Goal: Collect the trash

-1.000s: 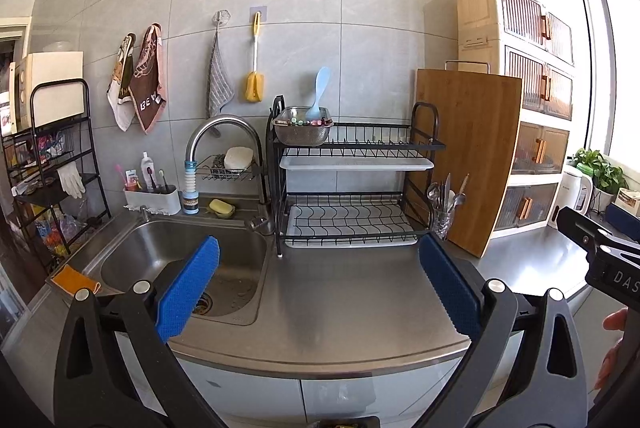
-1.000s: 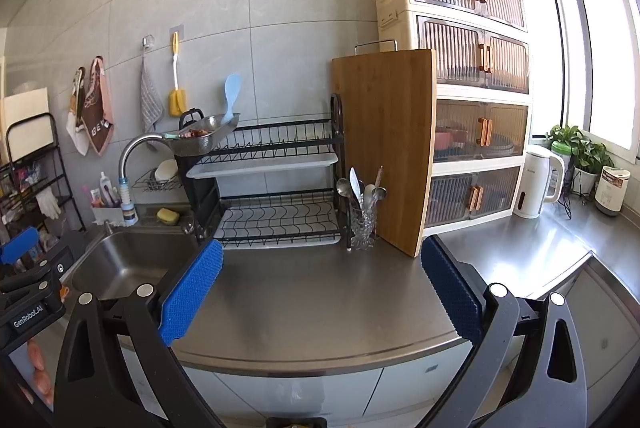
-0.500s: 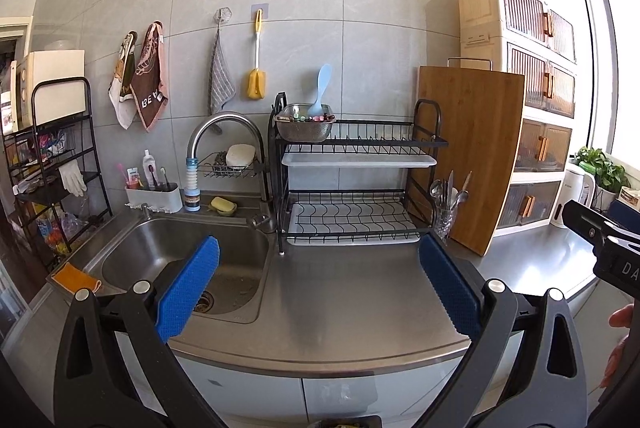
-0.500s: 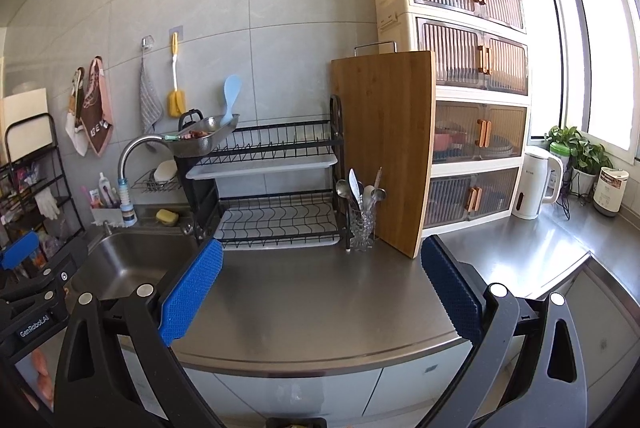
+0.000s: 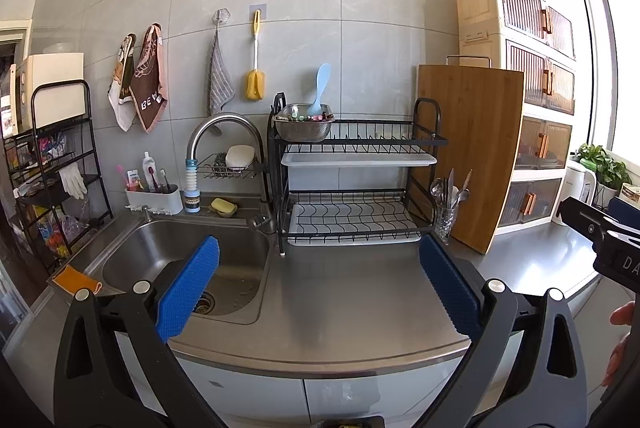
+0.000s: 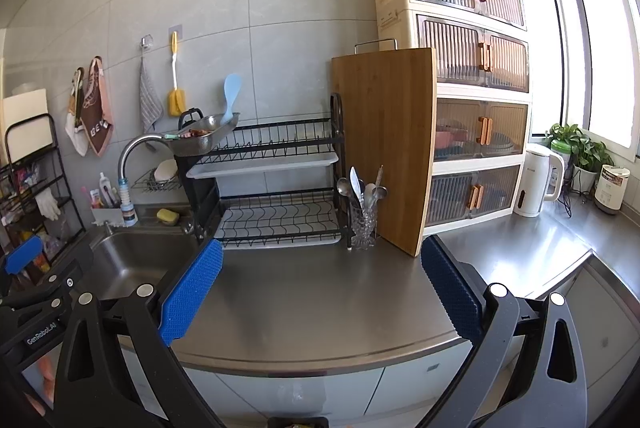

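A shiny metal strainer bowl (image 5: 303,126) with little holes sits on the top shelf of the black wire rack (image 5: 356,184). Small bits lie inside, maybe trash, plus a light blue spoon (image 5: 320,86). Both the left tongs (image 5: 318,292) and right tongs (image 6: 320,290) hang wide open, holding nothing, above the smooth steel counter (image 5: 340,292).

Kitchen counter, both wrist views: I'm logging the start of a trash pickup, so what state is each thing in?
left gripper: open, empty
right gripper: open, empty
dish rack: both tiers without dishes
colander: on the rack's top tier, holding small items and a blue spoon
cutting board: upright, leaning
sink: no water or dishes visible
faucet: not running
cabinet doors: closed
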`<state>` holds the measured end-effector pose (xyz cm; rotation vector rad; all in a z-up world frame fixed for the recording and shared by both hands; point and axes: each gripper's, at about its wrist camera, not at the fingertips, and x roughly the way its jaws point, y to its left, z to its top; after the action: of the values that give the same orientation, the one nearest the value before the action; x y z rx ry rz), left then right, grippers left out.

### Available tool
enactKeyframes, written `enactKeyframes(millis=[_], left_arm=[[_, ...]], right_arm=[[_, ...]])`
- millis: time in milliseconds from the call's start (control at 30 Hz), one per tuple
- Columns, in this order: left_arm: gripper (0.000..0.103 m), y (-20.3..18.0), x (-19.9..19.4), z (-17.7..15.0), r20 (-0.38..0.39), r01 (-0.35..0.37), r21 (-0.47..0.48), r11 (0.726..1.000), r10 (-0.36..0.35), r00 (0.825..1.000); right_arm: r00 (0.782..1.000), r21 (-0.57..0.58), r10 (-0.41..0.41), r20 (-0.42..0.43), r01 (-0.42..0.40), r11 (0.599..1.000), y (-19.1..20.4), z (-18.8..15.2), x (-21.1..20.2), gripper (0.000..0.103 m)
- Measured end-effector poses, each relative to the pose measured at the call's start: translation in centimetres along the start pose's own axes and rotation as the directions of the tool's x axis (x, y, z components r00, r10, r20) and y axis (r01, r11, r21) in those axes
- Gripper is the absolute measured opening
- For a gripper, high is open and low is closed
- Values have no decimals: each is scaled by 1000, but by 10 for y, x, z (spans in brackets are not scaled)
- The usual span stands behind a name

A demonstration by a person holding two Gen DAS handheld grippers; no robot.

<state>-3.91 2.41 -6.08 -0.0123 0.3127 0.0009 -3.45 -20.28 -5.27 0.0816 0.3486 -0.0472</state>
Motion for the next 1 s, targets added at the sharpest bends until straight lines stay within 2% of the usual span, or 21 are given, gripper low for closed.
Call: enactKeyframes(millis=[1000], left_arm=[[95, 0, 6, -1, -3, -10, 0, 1000, 10, 1000]], right_arm=[[1000, 9, 8, -14, -7, 1000, -2, -1, 8, 100]])
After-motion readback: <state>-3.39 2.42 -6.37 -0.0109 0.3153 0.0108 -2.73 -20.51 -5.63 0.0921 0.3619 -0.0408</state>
